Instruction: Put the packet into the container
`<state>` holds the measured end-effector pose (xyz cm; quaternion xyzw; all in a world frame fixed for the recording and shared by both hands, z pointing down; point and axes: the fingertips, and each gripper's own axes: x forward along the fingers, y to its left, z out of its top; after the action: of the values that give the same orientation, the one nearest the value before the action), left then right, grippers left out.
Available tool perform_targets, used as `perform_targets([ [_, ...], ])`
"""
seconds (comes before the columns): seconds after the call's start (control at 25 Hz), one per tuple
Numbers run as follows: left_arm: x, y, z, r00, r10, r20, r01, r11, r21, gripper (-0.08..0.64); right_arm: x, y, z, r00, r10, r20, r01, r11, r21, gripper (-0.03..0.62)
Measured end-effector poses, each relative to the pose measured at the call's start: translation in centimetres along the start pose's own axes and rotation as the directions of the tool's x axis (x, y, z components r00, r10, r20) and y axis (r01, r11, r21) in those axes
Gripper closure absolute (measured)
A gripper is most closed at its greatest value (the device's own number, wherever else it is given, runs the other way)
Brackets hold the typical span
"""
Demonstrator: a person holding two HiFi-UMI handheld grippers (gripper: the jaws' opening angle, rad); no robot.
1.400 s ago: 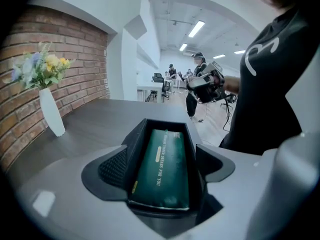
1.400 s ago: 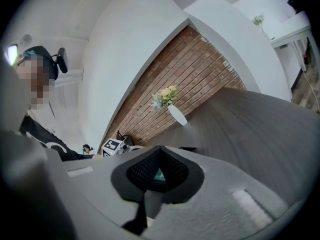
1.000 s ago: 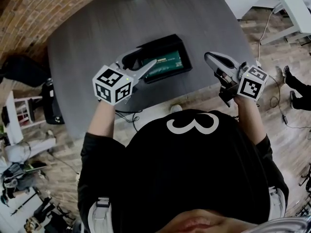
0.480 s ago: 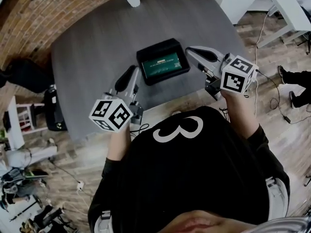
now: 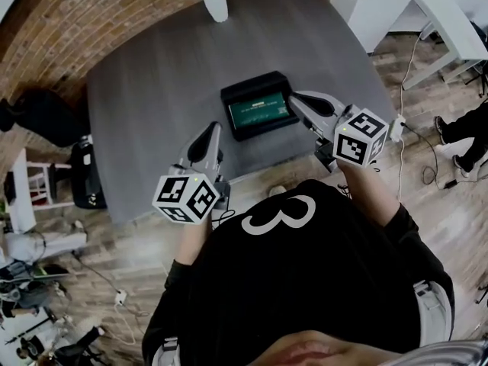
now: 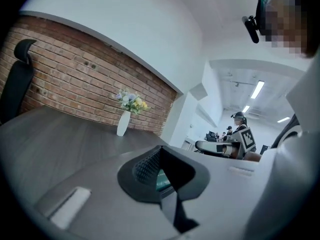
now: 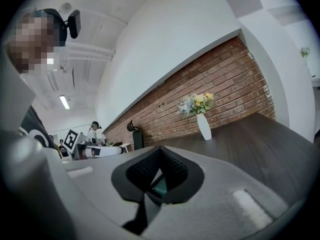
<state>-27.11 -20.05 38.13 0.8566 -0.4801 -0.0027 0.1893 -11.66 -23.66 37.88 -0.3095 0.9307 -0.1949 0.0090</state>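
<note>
Head view: the flat green packet (image 5: 259,113) lies inside the black rectangular container (image 5: 248,84) on the grey worktop (image 5: 152,90), so the job looks done. The left gripper (image 5: 214,128), its fingers just closed on nothing, and the right gripper (image 5: 294,98), fingers likewise together and empty, sit either side.

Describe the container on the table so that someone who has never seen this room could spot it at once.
Find the big grey table by the brick wall. Toward its near edge lies a shallow black rectangular container with a green packet inside. Unlike the white vase of flowers at the far edge, it is low and dark.
</note>
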Motion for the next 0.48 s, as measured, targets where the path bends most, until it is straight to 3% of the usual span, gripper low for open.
perform_targets([
  [0.48,-0.16,-0.64,-1.01,0.999,-0.008,-0.045,0.008,1.000,0.012,0.549,-0.14,0.35,-0.80,1.000,0.009,0.000,-0.009,0.999,0.039,0.592],
])
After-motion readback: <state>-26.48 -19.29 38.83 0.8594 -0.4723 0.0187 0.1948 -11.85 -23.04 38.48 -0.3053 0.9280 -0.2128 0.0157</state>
